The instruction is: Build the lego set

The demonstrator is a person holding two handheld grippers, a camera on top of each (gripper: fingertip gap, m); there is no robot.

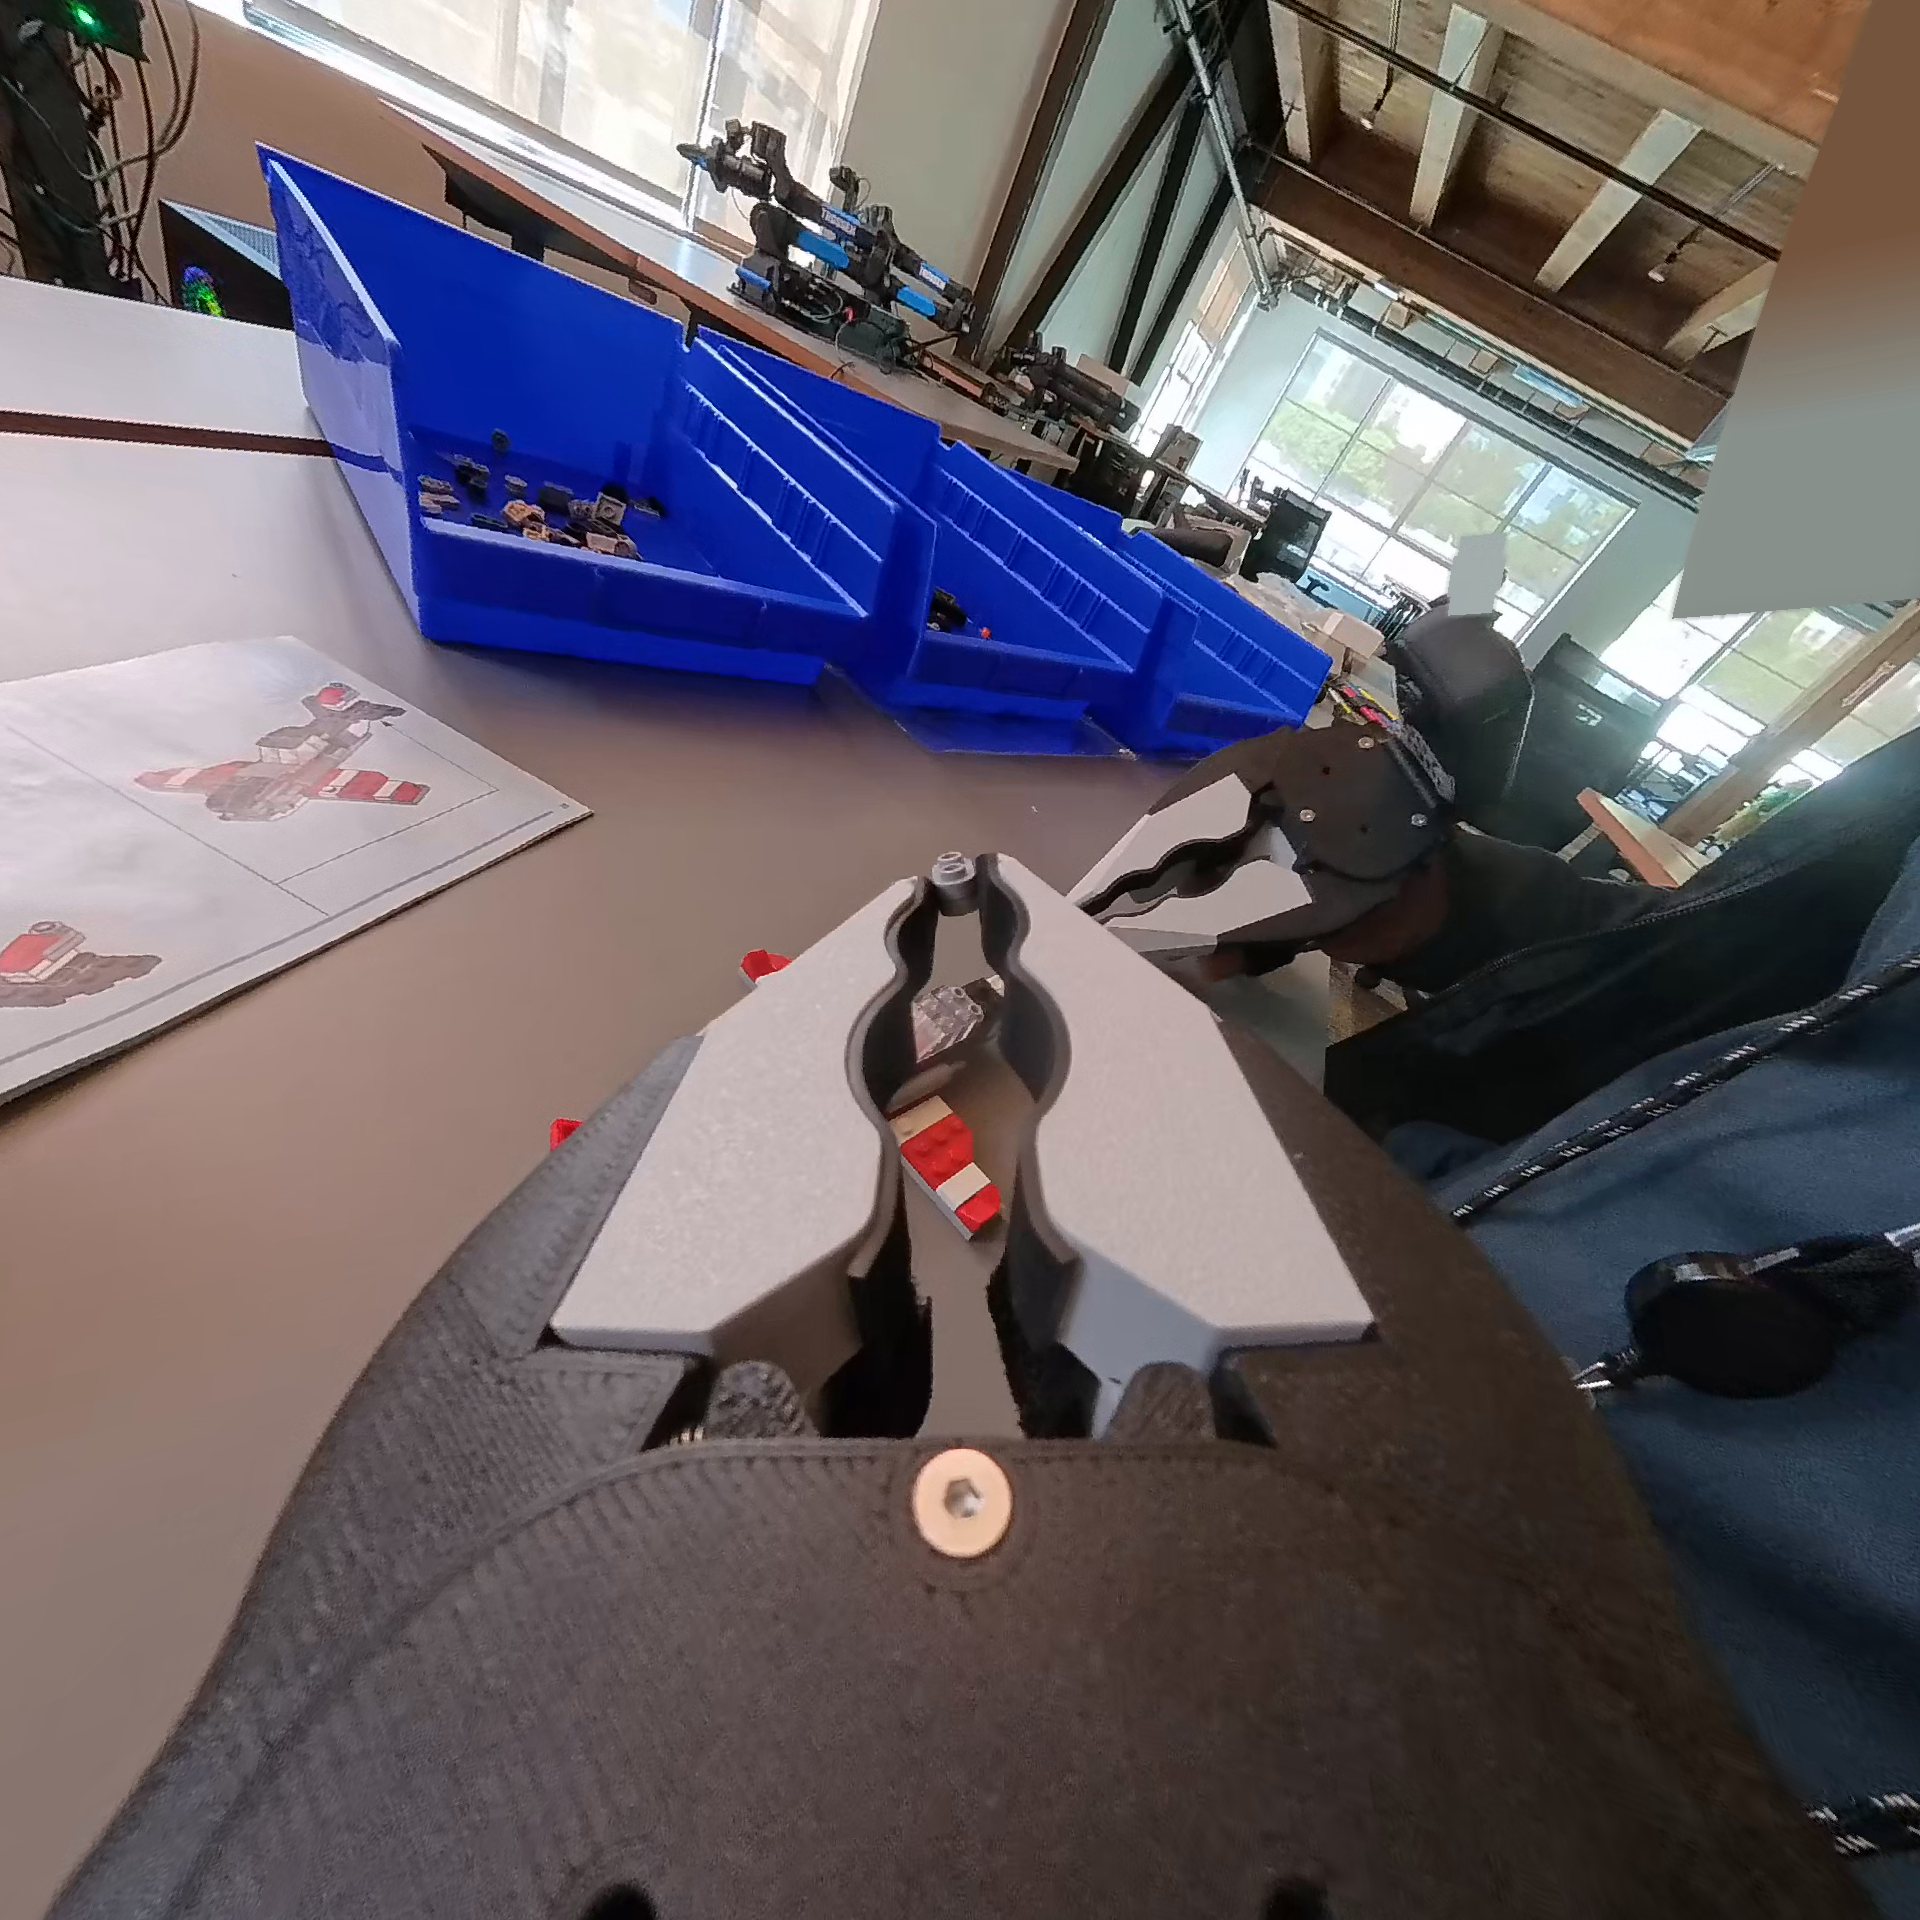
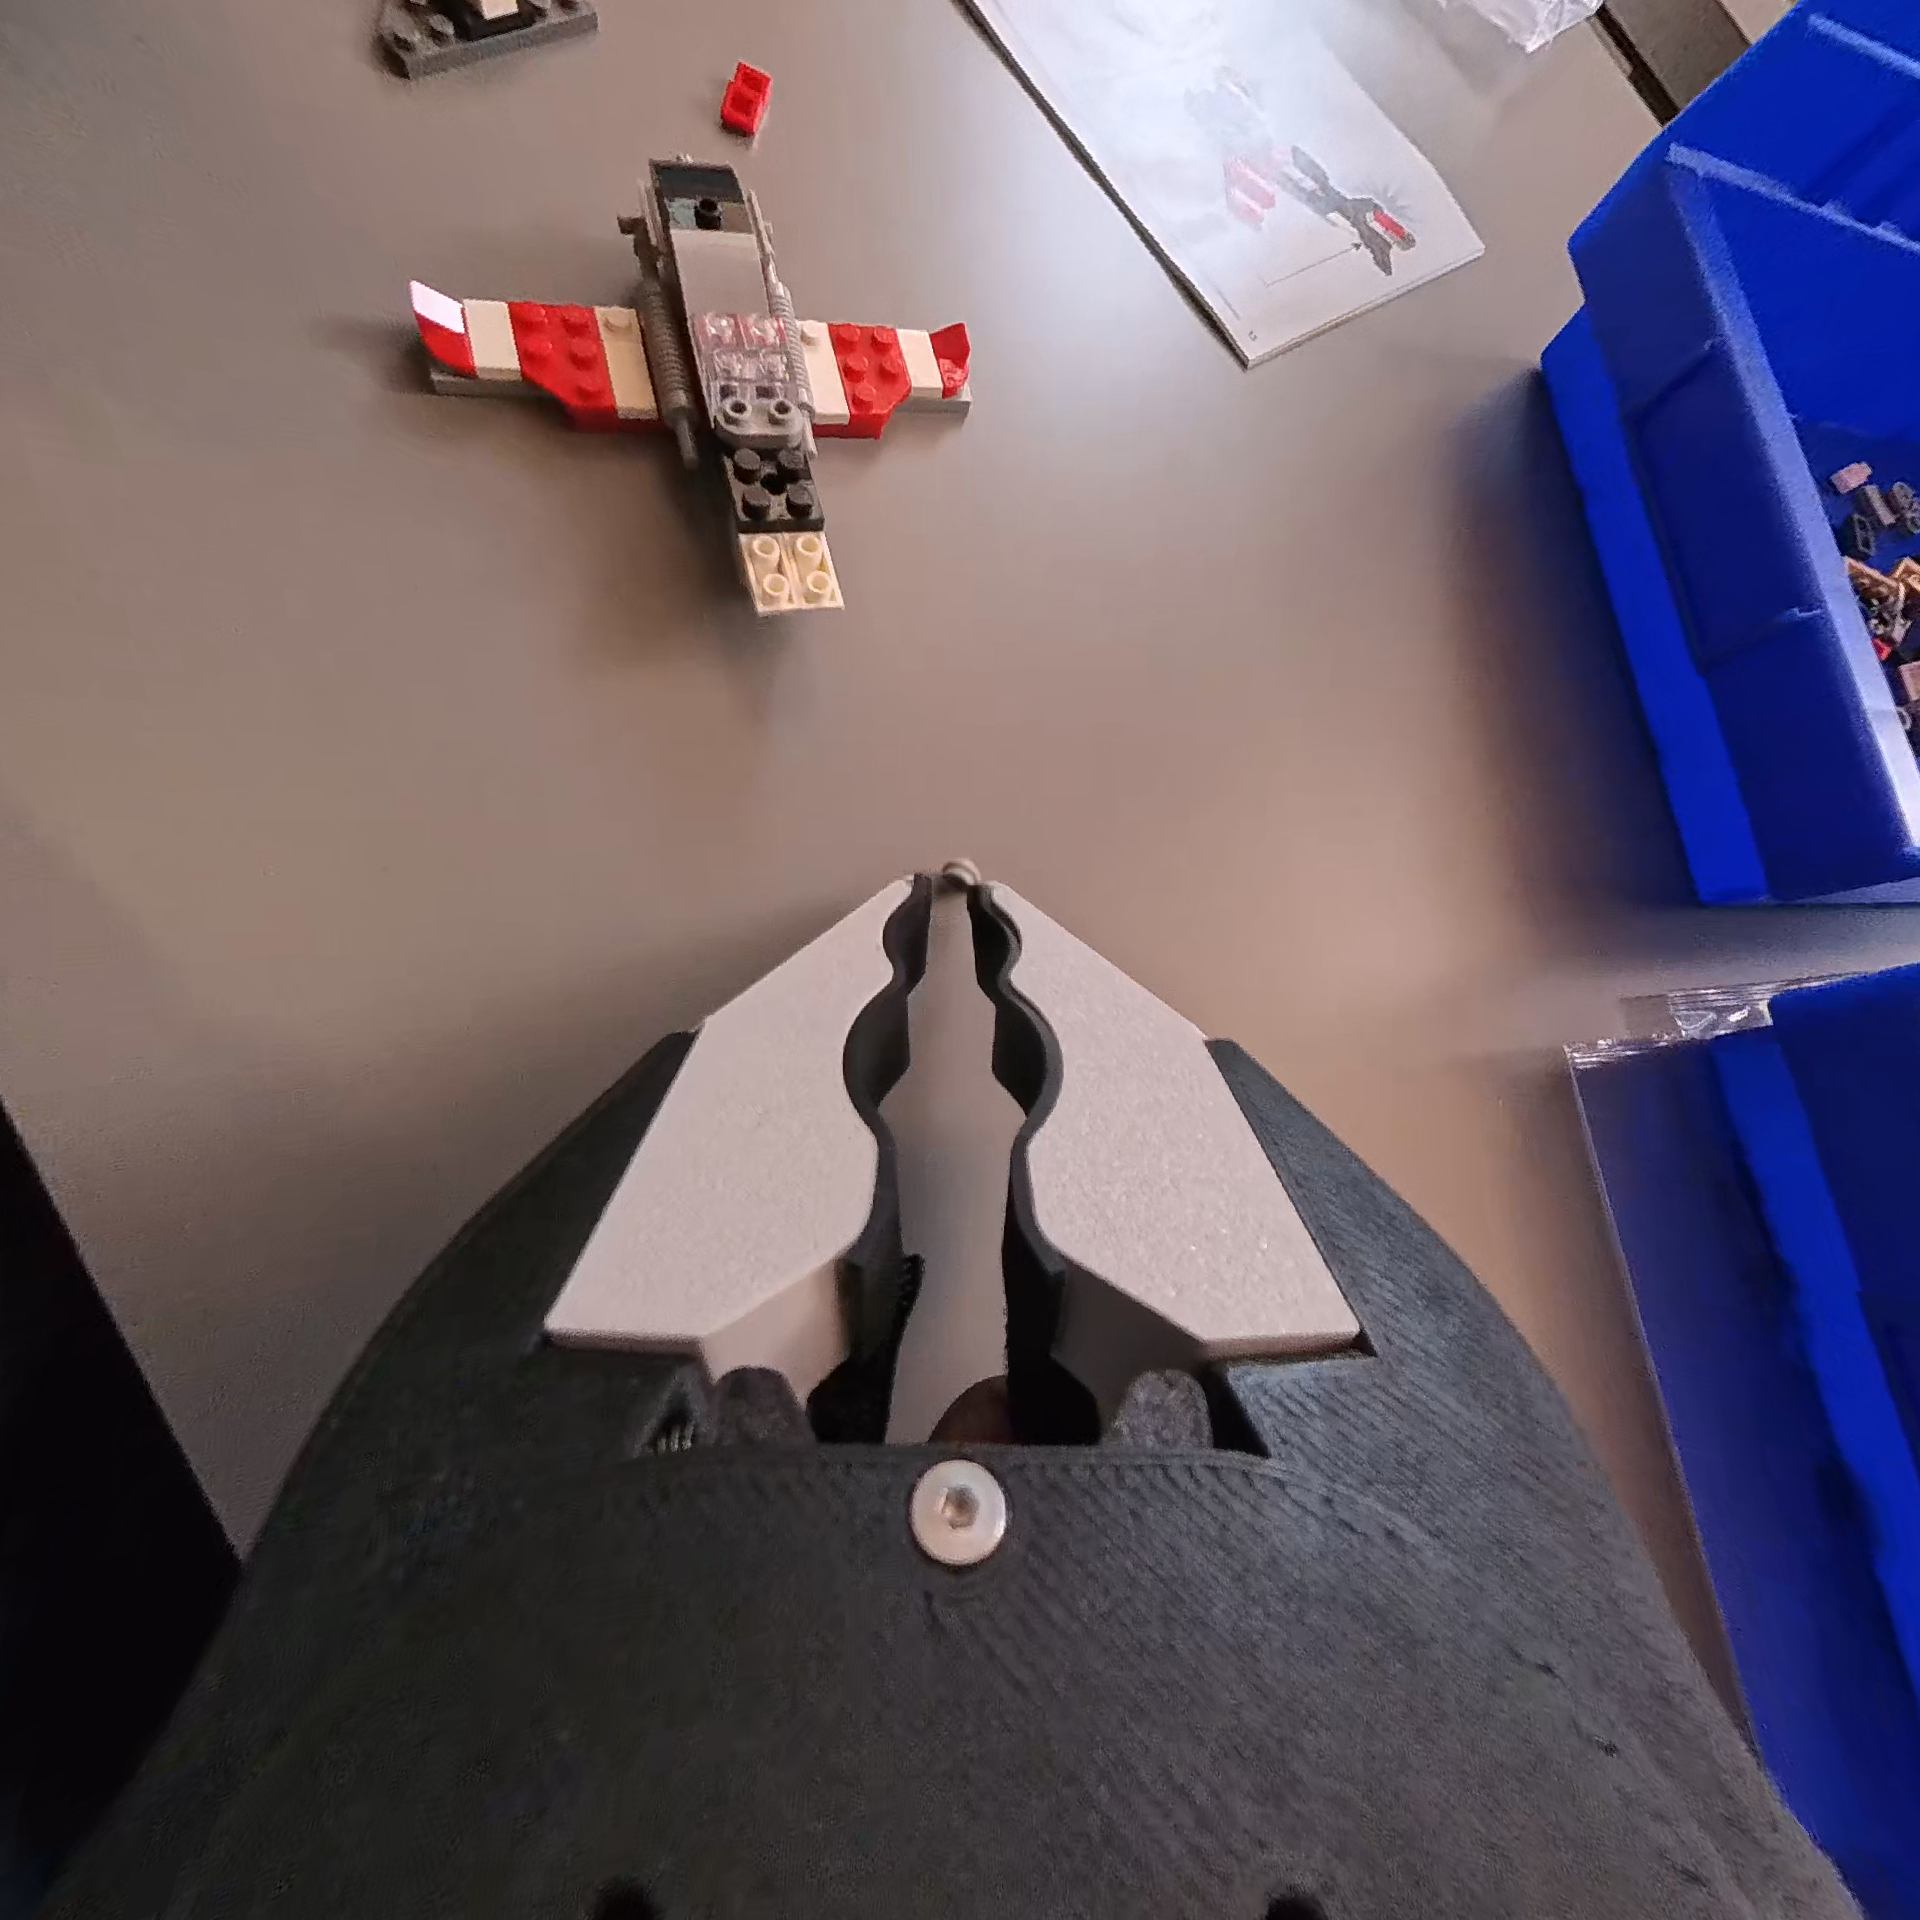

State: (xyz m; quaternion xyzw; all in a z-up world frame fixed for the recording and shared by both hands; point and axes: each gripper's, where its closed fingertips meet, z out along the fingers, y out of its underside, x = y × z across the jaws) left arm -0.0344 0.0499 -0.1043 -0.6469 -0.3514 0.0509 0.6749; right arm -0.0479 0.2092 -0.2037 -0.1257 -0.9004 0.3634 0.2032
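— Where does everything stand?
— Your left gripper [image 1: 962, 885] pinches a small grey round stud piece [image 1: 957, 876] above the lego plane [image 2: 694, 358] on the tabletop [image 2: 312, 675]. Your right gripper [image 2: 948, 881] nips a tiny grey piece [image 2: 958, 869].
— Handling?
— Light, rigid, likely brittle at joints; grip the fuselage, not the wings.

text check | booklet [image 2: 1226, 177] at 1 o'clock: pics only, nothing readable tbh | blue bins [image 1: 644, 499]: no legible labels
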